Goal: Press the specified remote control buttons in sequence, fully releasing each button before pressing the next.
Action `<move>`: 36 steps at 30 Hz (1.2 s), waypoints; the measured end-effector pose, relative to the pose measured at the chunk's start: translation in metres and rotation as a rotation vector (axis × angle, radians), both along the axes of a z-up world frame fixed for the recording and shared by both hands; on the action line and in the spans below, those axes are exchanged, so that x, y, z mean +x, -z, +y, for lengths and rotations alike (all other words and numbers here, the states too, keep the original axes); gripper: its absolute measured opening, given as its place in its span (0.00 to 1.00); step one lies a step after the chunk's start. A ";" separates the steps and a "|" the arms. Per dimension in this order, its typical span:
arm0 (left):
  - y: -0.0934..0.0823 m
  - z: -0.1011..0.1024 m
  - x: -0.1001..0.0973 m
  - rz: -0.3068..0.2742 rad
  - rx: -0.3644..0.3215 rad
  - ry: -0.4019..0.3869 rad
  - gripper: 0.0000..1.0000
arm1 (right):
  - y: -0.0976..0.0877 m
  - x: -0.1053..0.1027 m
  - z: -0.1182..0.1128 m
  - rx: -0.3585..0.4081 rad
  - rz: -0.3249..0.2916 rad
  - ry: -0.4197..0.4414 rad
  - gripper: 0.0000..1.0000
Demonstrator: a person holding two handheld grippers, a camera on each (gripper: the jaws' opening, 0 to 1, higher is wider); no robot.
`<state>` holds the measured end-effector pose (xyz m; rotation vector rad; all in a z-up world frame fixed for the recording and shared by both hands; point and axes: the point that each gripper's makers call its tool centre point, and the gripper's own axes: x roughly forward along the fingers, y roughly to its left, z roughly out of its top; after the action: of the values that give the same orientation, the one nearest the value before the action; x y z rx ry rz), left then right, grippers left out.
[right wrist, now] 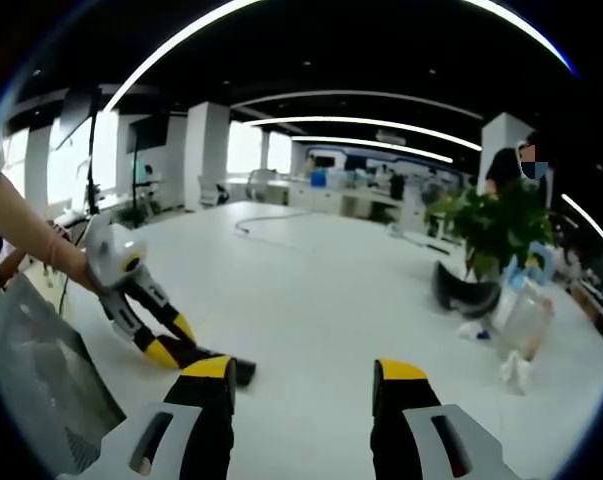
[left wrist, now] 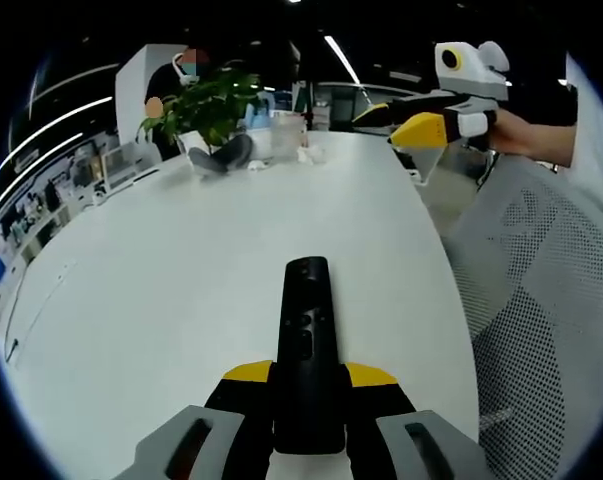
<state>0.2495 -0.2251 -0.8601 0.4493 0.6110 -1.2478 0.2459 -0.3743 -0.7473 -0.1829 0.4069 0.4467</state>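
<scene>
Plainly, the remote control (left wrist: 306, 350) lies flat on the white surface (left wrist: 181, 300), its near end clamped between the yellow-tipped jaws of the left claw (left wrist: 309, 385); it is a slim black bar, long axis running away from the camera, with a darker rounded head at the far end and a small cluster of buttons down its middle, too small to tell apart. In the right gripper view it shows as a dark stub (right wrist: 236, 372) poking out past the left claw (right wrist: 176, 352), near the surface's edge (right wrist: 311, 300). As for progress, I judge the pressing not yet under way at this instant: the remote is steadied, but nothing touches its buttons; whether any button has been pressed already the pictures cannot say, since no display or light gives a sign. The right claw (right wrist: 306, 385) hangs above the surface with its jaws spread and nothing between them; in the left gripper view it (left wrist: 421, 125) floats well apart from the remote, up beyond the surface's far side, held by a hand (left wrist: 526, 130). What is left, by my reading, is to bring one jaw tip down on the right button, lift clear, and repeat; a potted plant (left wrist: 206, 105) and a dark headset-like thing (left wrist: 221, 155) stand at the far end, beside a white mesh chair (left wrist: 541, 300).
</scene>
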 end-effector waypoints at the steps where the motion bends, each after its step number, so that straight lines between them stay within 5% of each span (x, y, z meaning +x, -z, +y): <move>1: 0.000 0.000 -0.001 -0.001 0.001 0.000 0.25 | 0.000 0.000 0.000 0.001 0.001 0.000 0.53; 36: 0.001 -0.002 -0.016 0.003 0.004 0.013 0.25 | 0.002 0.000 0.002 -0.003 0.006 -0.013 0.52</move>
<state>0.2338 -0.2269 -0.8610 0.4555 0.6136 -1.2603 0.2461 -0.3719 -0.7490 -0.1871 0.4127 0.4601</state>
